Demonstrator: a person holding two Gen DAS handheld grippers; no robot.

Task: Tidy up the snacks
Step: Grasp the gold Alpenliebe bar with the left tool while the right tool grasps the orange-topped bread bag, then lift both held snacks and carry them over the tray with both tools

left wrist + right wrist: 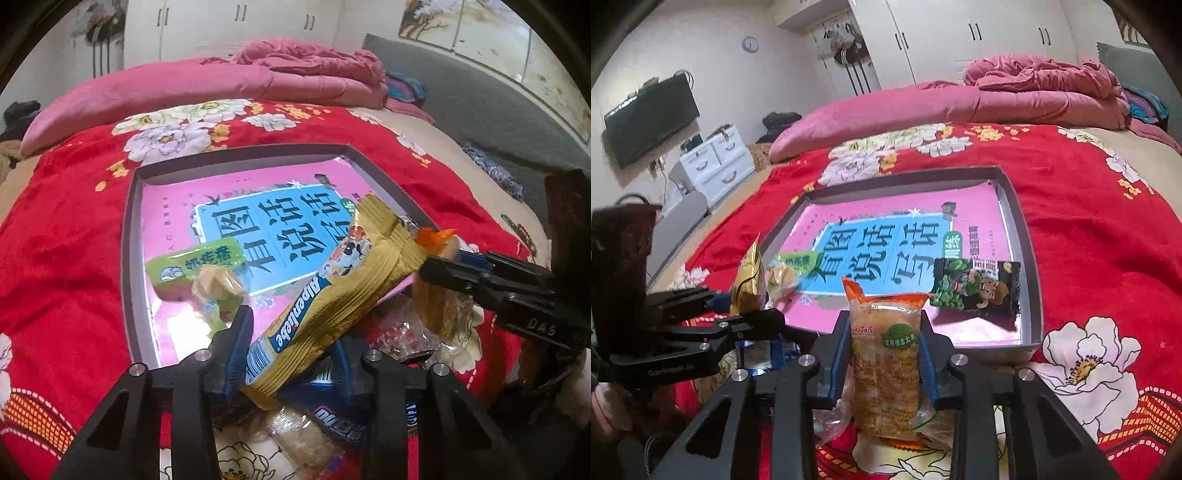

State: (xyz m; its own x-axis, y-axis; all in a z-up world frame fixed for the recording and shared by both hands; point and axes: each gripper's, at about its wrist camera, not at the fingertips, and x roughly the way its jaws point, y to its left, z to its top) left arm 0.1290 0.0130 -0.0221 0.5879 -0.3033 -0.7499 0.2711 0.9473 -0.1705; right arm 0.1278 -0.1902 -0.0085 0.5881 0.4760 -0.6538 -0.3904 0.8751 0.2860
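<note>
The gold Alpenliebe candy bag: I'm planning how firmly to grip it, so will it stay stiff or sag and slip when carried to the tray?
The gold Alpenliebe bag, pinched at one end by the left gripper, juts out without drooping, so it is probably fairly light. Its glossy, creased foil looks slippery and may slide. Held end-on, it could swing over the tray.

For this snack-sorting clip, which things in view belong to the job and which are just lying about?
Job:
- gold candy bag in left gripper
- orange rice cracker pack in right gripper
- tray
- green snack pack
- dark pea packet
- loose snacks

Lying about:
- pink quilt
- television
- white drawers
</note>
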